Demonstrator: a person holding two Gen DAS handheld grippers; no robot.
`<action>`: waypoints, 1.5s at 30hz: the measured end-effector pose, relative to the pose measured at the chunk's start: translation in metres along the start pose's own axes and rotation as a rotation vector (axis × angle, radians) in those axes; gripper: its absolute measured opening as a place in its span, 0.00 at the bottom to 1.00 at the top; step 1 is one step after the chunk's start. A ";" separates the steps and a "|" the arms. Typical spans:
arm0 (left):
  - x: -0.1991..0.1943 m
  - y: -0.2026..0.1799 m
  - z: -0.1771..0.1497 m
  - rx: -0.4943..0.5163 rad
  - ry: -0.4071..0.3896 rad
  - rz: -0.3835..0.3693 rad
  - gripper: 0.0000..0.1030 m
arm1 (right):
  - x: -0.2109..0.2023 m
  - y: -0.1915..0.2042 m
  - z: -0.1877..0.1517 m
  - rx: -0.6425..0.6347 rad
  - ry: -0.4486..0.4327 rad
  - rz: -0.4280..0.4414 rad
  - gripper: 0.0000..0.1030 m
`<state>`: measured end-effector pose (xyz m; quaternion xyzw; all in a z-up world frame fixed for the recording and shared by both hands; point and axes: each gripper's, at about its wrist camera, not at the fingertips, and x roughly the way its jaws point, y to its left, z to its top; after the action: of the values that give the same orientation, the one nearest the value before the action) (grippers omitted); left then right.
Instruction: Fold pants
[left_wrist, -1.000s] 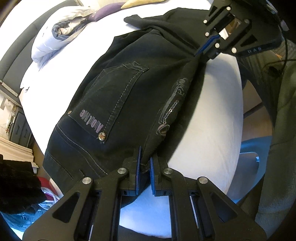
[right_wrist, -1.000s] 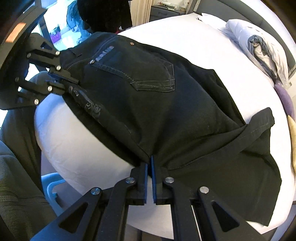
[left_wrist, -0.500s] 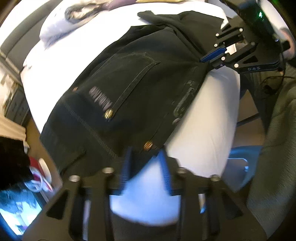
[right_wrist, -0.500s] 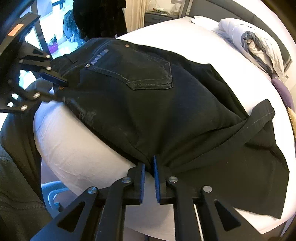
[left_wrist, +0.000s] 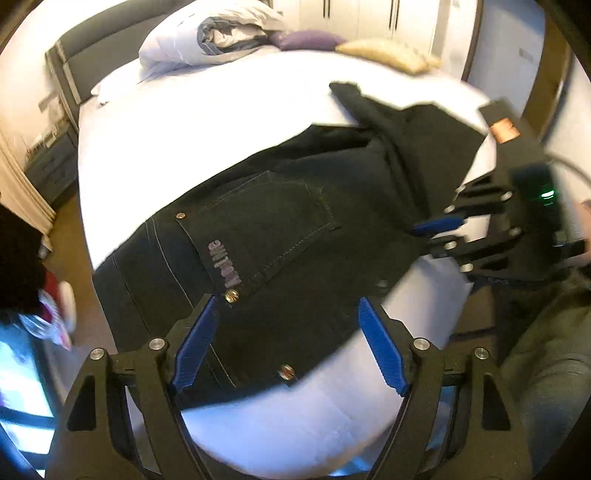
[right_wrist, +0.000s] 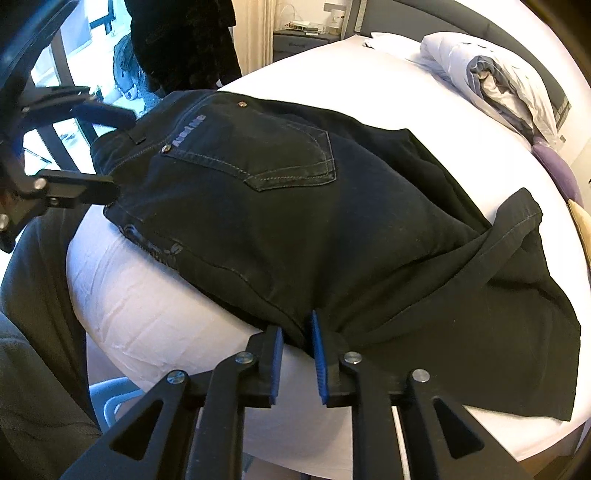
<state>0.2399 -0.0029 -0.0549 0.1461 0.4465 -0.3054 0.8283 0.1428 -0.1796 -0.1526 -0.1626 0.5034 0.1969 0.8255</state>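
Note:
Black jeans (left_wrist: 280, 229) lie folded on the white bed (left_wrist: 221, 110), back pocket up, waist near the bed's near corner; they also show in the right wrist view (right_wrist: 295, 221). My left gripper (left_wrist: 288, 317) is wide open above the waistband, holding nothing. It shows at the left in the right wrist view (right_wrist: 110, 147). My right gripper (right_wrist: 297, 328) is partly open at the jeans' near edge, with a fold of cloth between its blue pads (right_wrist: 318, 354). It shows at the right in the left wrist view (left_wrist: 443, 232).
A bundled white and grey duvet (right_wrist: 491, 74) and purple and yellow cushions (left_wrist: 314, 38) lie at the head of the bed. A nightstand (right_wrist: 306, 37) stands beyond. Dark clothes (right_wrist: 184, 37) hang by the window. A blue stool (right_wrist: 110, 402) is below the bed corner.
My left gripper let go of the waist edge, opened wide and drew back. My right gripper's jaws have parted slightly. The jeans have settled flat on the bed.

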 end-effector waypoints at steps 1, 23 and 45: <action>-0.007 0.002 -0.006 -0.020 -0.013 -0.031 0.74 | 0.000 -0.002 0.001 0.006 -0.002 0.004 0.17; -0.001 0.085 -0.115 -0.902 -0.082 -0.189 0.72 | -0.024 0.064 0.076 -0.153 -0.088 0.224 0.57; 0.020 0.118 -0.107 -0.949 -0.069 -0.085 0.20 | 0.061 0.045 0.155 0.033 0.004 0.443 0.56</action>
<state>0.2539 0.1351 -0.1347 -0.2770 0.5146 -0.1063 0.8045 0.2647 -0.0584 -0.1418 -0.0348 0.5316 0.3648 0.7637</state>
